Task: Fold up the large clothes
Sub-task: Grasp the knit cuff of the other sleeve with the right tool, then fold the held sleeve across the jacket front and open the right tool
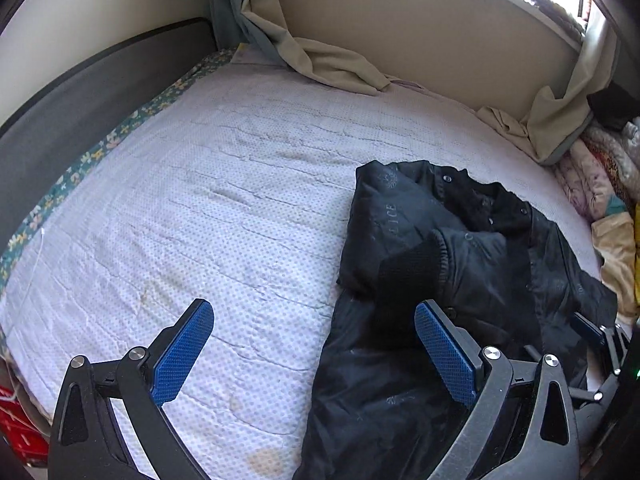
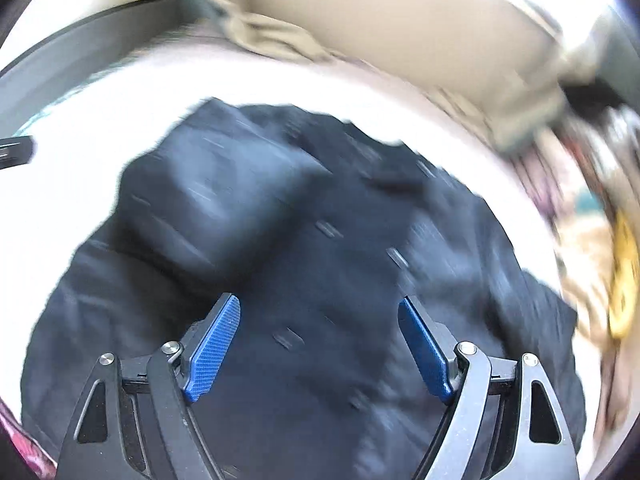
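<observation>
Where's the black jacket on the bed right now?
The black jacket lies on the white mattress cover, right of centre in the left wrist view, near the piled bedding. In the right wrist view it fills the middle.

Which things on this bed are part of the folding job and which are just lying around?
Job: black jacket, left gripper, right gripper.
Lying about: beige curtain, pile of bedding, red crate.
</observation>
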Motion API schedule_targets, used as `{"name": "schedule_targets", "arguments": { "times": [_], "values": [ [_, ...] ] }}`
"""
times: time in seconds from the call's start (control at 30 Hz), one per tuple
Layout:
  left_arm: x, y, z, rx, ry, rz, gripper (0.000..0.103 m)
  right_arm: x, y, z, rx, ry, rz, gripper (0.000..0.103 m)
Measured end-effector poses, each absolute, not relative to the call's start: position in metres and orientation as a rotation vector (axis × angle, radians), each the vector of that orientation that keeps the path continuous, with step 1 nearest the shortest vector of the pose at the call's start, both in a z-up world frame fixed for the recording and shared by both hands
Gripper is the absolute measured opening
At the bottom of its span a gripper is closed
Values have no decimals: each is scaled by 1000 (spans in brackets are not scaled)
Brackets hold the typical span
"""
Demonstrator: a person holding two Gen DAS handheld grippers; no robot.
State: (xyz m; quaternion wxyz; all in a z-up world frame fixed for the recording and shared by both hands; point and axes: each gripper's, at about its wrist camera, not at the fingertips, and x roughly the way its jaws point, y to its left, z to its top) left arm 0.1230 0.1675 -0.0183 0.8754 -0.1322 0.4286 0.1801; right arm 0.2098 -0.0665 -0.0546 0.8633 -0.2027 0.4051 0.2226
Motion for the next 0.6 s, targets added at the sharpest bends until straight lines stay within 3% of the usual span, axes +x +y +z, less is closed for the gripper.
{"name": "schedule_targets", "arguments": {
  "times": [0.07,0.2,0.23,0.27,0.37,0.47,0.6],
  "values": [
    [126,169,-18,-290,895,373,102,207,-37,-59,-510,805,518,88],
    [131,168,-22,-297,907,372,102,208,4,-94,-710,746,489,84],
    [132,168,-23,-292,911,372,102,210,8,-100,-719,728,467,73],
    [134,167,-25,-289,916,371,102,216,8,-105,-703,733,457,52],
    [138,165,-29,-282,927,368,102,242,-10,-100,-497,831,442,20],
    [140,164,-32,-289,931,368,102,275,-57,-91,-168,943,431,14],
    [142,163,-32,-308,929,350,102,302,-131,-107,269,1110,474,17]
  ]
}}
